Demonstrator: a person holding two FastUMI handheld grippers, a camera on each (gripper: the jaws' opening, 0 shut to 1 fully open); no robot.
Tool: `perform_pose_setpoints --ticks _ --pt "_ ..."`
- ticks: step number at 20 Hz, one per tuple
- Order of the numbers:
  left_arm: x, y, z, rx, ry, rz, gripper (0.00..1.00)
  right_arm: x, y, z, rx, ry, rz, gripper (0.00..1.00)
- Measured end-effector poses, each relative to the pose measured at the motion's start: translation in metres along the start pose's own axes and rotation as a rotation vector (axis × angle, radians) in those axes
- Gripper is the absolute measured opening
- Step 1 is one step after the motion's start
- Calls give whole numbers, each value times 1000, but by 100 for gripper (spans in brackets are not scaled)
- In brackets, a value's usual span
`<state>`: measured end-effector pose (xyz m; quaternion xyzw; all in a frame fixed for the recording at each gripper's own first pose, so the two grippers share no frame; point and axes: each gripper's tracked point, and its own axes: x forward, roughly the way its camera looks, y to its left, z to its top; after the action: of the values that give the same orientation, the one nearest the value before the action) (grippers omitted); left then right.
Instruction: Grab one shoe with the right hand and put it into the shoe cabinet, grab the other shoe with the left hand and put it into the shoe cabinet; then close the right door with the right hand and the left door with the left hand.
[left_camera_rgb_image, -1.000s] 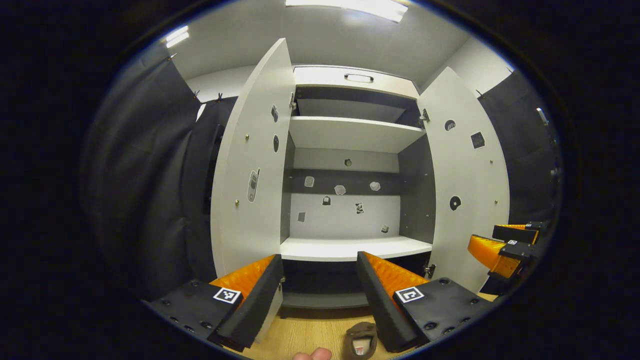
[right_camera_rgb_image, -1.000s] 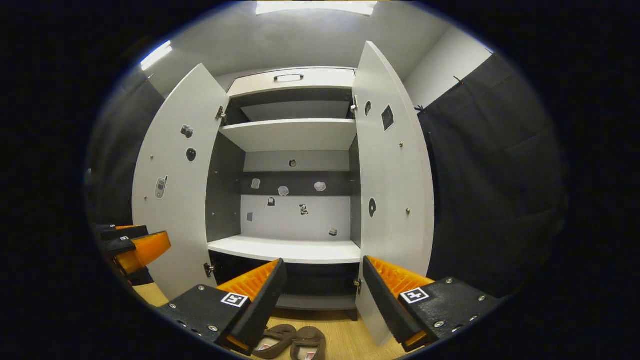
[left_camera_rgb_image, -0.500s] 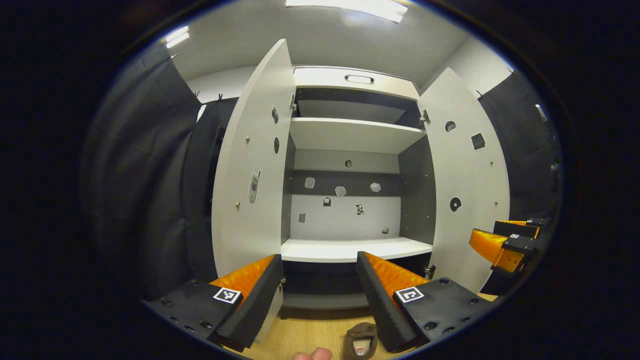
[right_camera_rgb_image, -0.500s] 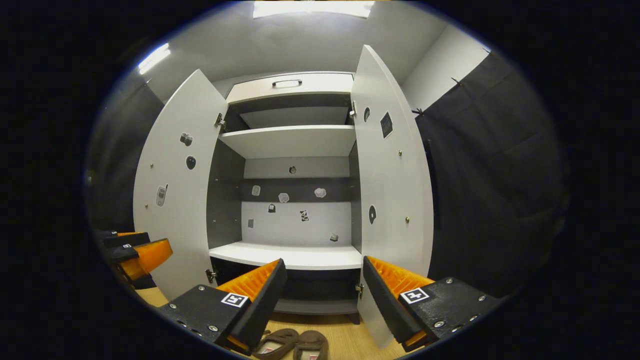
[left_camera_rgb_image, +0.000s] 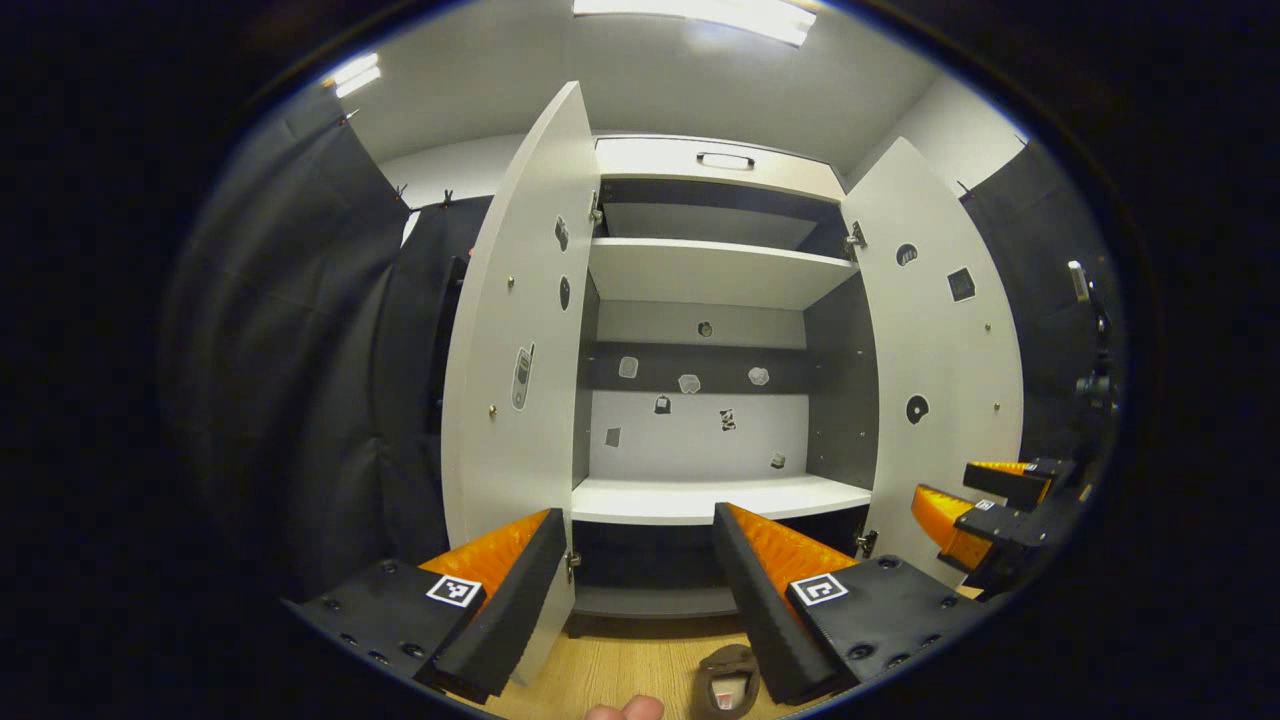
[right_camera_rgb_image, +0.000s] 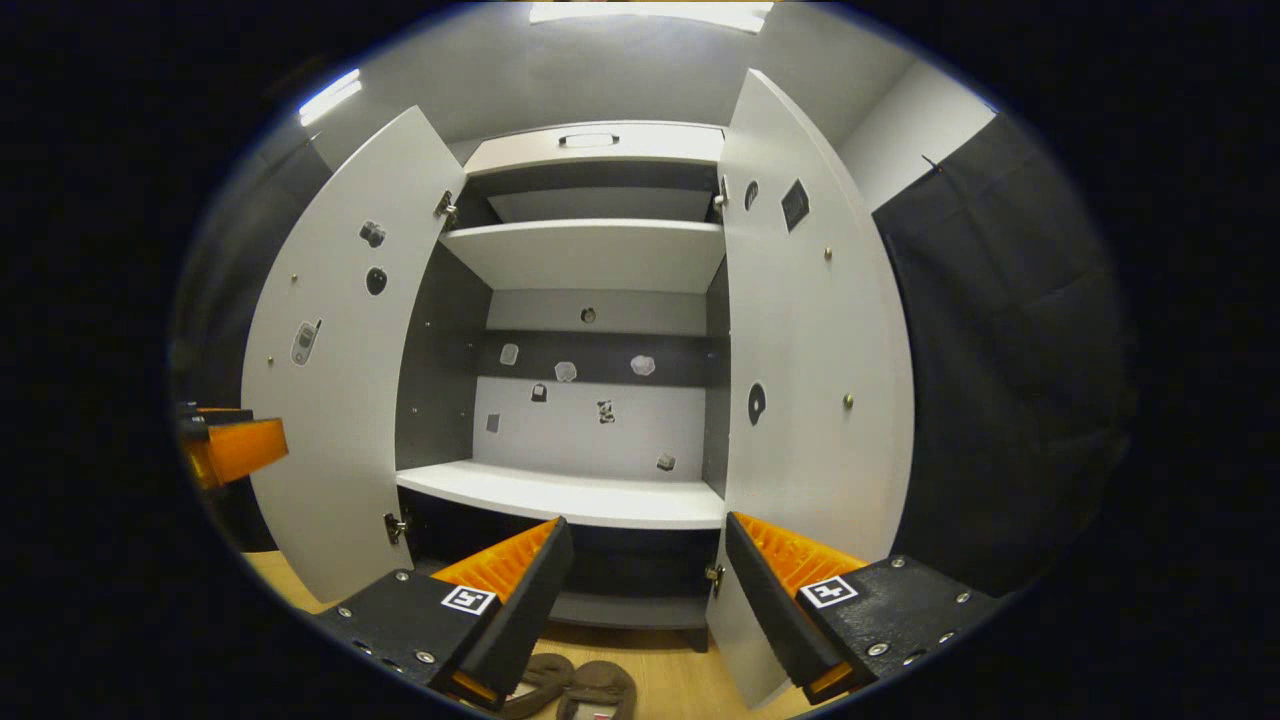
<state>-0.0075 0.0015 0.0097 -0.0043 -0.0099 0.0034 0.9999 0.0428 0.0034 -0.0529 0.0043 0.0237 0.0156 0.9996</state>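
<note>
Two brown shoes (right_camera_rgb_image: 570, 690) lie just below the spread, empty right gripper (right_camera_rgb_image: 640, 600); the left gripper (left_camera_rgb_image: 640, 600) gapes too.

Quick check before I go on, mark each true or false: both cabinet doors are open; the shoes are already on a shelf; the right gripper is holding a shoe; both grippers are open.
1. Both cabinet doors are open. True: the left door and right door stand swung out.
2. The shoes are on a shelf. False: the shoes lie side by side on the floor before the cabinet.
3. The right gripper holds a shoe. False: nothing sits between its fingers.
4. Both grippers are open. True: the left gripper is spread too.
</note>
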Motion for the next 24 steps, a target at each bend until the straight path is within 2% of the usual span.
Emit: perform_pose_setpoints --ticks 2,5,9,13,16,19,21,23,24 --pt "-1 4 0 6 -1 8 96 8 1 -60 9 119 17 95" --pt "-1 9 -3 2 4 24 96 10 4 -162 -62 328 34 95" --pt "-1 8 -5 -16 10 19 96 -9 10 -264 -120 570 69 92" --pt "-2 13 -5 -7 9 28 96 -20 2 -317 -130 681 35 87" --pt "-1 15 -6 -4 15 27 96 -7 -3 -340 -169 733 40 76" --pt "-1 15 -11 -14 31 22 96 15 -3 -364 -180 754 44 65" --pt "-1 16 -13 -10 38 24 96 24 0 -375 -158 771 49 61" --pt "-1 20 -14 2 42 36 96 34 2 -376 -146 737 80 55" --pt "-2 20 -14 4 45 39 96 31 4 -377 -147 743 105 47"
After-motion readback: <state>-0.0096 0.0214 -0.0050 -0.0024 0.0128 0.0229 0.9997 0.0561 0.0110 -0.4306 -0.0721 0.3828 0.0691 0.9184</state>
